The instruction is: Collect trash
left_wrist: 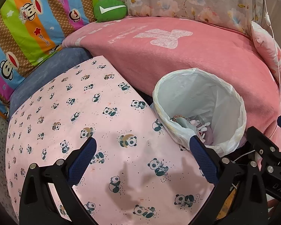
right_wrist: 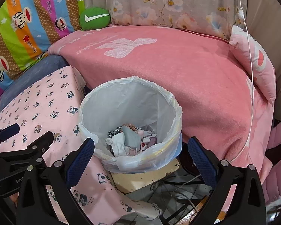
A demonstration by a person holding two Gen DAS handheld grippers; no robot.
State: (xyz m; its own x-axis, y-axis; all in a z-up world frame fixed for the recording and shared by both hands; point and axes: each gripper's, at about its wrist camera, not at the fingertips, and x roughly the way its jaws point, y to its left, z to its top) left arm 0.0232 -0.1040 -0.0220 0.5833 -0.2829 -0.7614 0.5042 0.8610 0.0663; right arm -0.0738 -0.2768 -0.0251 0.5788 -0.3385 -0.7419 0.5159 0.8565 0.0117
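Trash (right_wrist: 130, 139) between right gripper's (right_wrist: 140, 150) fingers (right_wrist: 80, 157)

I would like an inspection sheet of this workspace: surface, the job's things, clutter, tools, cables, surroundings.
Surface: panda-print cloth covers a raised surface; no loose trash seen on it.
Job's things: lined trash bin stands between the panda cloth and the pink blanket; crumpled trash lies at its bottom.
Clutter: green cushion at the back; small pink pillow on the blanket.
Tools: left tool open, empty, over the panda cloth; right tool open, empty, over the bin.
Cables: white cord hangs across the pillow; dark cables tangled on the floor.
Surroundings: striped monkey-print fabric and floral fabric behind.
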